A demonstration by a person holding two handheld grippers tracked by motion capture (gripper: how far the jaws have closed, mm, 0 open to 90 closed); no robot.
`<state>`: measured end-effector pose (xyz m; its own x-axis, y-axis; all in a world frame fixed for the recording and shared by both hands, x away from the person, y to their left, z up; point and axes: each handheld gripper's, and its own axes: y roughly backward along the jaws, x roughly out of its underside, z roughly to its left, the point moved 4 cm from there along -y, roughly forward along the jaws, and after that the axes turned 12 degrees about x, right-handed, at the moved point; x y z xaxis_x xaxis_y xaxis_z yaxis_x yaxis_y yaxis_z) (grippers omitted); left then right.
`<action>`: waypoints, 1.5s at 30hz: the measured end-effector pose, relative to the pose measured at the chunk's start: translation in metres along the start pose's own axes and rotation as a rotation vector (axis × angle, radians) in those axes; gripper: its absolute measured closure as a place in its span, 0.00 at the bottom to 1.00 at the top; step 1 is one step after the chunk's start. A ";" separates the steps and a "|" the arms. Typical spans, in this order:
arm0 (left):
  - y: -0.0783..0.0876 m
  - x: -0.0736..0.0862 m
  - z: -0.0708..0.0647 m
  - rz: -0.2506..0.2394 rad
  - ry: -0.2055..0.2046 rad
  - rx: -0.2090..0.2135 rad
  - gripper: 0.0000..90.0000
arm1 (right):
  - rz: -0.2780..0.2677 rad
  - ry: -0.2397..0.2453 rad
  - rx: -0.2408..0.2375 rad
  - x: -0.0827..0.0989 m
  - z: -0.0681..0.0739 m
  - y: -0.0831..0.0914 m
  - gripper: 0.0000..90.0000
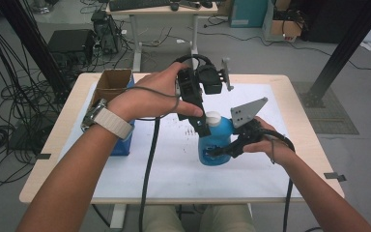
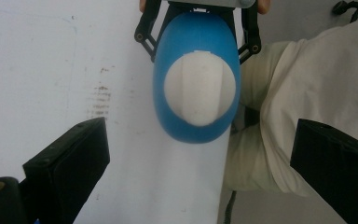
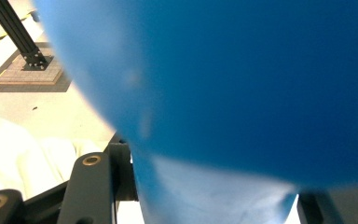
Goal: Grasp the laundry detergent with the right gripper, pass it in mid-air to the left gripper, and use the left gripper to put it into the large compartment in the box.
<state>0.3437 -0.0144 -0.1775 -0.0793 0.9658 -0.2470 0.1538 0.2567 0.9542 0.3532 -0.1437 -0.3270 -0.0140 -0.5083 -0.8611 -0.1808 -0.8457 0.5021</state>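
Both right gripper (image 1: pixel 217 151) jaws around blue bottle (image 1: pixel 216 140)

Blue bottle (image 3: pixel 242 84) blurred close up, its base behind right tongs (image 1: pixel 222 150)

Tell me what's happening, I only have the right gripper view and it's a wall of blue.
Observer: That blue is a bottle standing upright on the white mat; the right gripper is shut on its body.
Operator: Does it have a cap on?
Observer: Yes, a white cap, closed as far as I can see.
Operator: Where is the other gripper?
Observer: The left gripper is above the bottle, pointing down at the cap, jaws open and wide of it.
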 end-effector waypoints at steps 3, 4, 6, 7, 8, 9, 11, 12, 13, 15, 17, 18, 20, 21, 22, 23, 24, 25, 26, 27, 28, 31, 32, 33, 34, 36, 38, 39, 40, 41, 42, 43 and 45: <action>-0.003 -0.001 0.001 0.000 0.001 0.003 0.05 | 0.001 -0.001 -0.003 -0.001 0.000 -0.001 0.48; -0.003 -0.001 0.001 0.001 -0.001 0.001 0.05 | 0.001 0.000 -0.001 -0.001 0.000 -0.002 0.48; -0.004 -0.001 0.002 0.002 0.003 0.001 0.05 | 0.003 -0.001 -0.005 -0.001 0.000 -0.003 0.48; -0.004 -0.001 0.002 0.004 0.000 0.001 0.05 | 0.003 0.001 -0.002 -0.001 -0.001 -0.003 0.48; -0.005 -0.002 0.002 0.004 0.002 0.002 0.05 | 0.005 0.000 -0.004 -0.001 -0.001 -0.004 0.48; -0.005 -0.002 0.002 0.005 0.003 0.002 0.05 | 0.006 0.000 -0.005 -0.001 -0.001 -0.004 0.48; -0.006 -0.002 0.002 0.008 0.000 0.002 0.05 | 0.006 -0.001 -0.006 -0.002 -0.001 -0.005 0.48; -0.006 -0.002 0.002 0.009 0.001 0.002 0.05 | 0.005 0.001 -0.006 -0.002 -0.001 -0.005 0.48; -0.006 -0.002 0.003 0.011 -0.001 0.002 0.06 | 0.002 -0.001 -0.004 -0.003 -0.001 -0.006 0.48; -0.007 -0.003 0.003 0.012 0.000 0.002 0.05 | 0.004 0.004 -0.009 -0.004 -0.001 -0.006 0.48; -0.007 -0.003 0.004 0.018 -0.004 0.000 0.05 | 0.005 0.007 -0.009 -0.006 -0.001 -0.007 0.48; -0.007 -0.003 0.004 0.016 0.000 0.001 0.06 | 0.005 0.007 -0.013 -0.006 -0.001 -0.007 0.48; -0.007 -0.004 0.004 0.020 -0.002 0.003 0.06 | 0.006 0.013 -0.017 -0.008 -0.001 -0.008 0.48; -0.008 -0.004 0.004 0.016 -0.002 0.003 0.06 | 0.006 0.014 -0.020 -0.008 -0.001 -0.009 0.48; -0.008 -0.003 0.005 0.016 0.000 0.001 0.06 | 0.005 0.017 -0.021 -0.009 -0.001 -0.009 0.48; -0.007 -0.003 0.005 0.018 -0.001 0.002 0.06 | 0.004 0.023 -0.024 -0.009 -0.001 -0.010 0.48; -0.008 -0.003 0.005 0.020 0.002 0.004 0.06 | 0.006 0.020 -0.025 -0.009 0.000 -0.010 0.48; -0.008 -0.002 0.006 0.018 0.003 0.002 0.06 | 0.006 0.020 -0.025 -0.009 0.000 -0.010 0.48; -0.008 -0.002 0.006 0.021 0.003 0.004 0.06 | 0.010 0.016 -0.026 -0.010 0.000 -0.010 0.48; -0.009 -0.002 0.006 0.020 0.003 0.006 0.06 | 0.007 0.019 -0.025 -0.010 0.000 -0.011 0.48; -0.009 -0.002 0.006 0.018 0.006 0.004 0.07 | 0.004 0.018 -0.032 -0.010 0.000 -0.011 0.48; -0.009 -0.001 0.006 0.021 0.002 0.008 0.07 | 0.015 0.003 -0.031 -0.011 0.001 -0.010 0.48; -0.009 -0.001 0.006 0.021 0.000 0.009 0.07 | 0.013 0.000 -0.033 -0.011 0.001 -0.010 0.48; -0.009 -0.001 0.006 0.020 0.001 0.009 0.07 | 0.014 0.001 -0.029 -0.011 0.001 -0.010 0.48; -0.009 -0.001 0.006 0.020 0.003 0.008 0.07 | 0.014 0.001 -0.033 -0.012 0.002 -0.010 0.48; -0.009 -0.001 0.006 0.020 0.000 0.006 0.07 | 0.017 0.000 -0.033 -0.012 0.002 -0.010 0.48; -0.009 -0.001 0.006 0.021 -0.001 0.004 0.08 | 0.017 0.002 -0.029 -0.012 0.002 -0.010 0.48; -0.009 -0.001 0.006 0.022 0.002 0.007 0.08 | 0.015 0.004 -0.030 -0.012 0.003 -0.010 0.48; -0.009 -0.002 0.006 0.023 0.008 0.004 0.08 | 0.015 0.011 -0.027 -0.012 0.002 -0.011 0.48; -0.009 -0.002 0.006 0.019 0.003 0.002 0.08 | 0.015 0.009 -0.027 -0.012 0.003 -0.010 0.48; -0.009 -0.002 0.006 0.020 0.003 0.003 0.08 | 0.015 0.005 -0.029 -0.012 0.003 -0.010 0.48; -0.010 -0.002 0.006 0.018 0.006 0.003 0.08 | 0.017 0.007 -0.028 -0.012 0.003 -0.010 0.48; -0.009 -0.002 0.006 0.023 0.001 0.005 0.08 | 0.013 0.011 -0.026 -0.013 0.002 -0.010 0.48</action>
<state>0.3482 -0.0185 -0.1869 -0.0768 0.9714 -0.2247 0.1604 0.2344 0.9588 0.3529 -0.1283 -0.3215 -0.0058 -0.5213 -0.8534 -0.1552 -0.8426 0.5157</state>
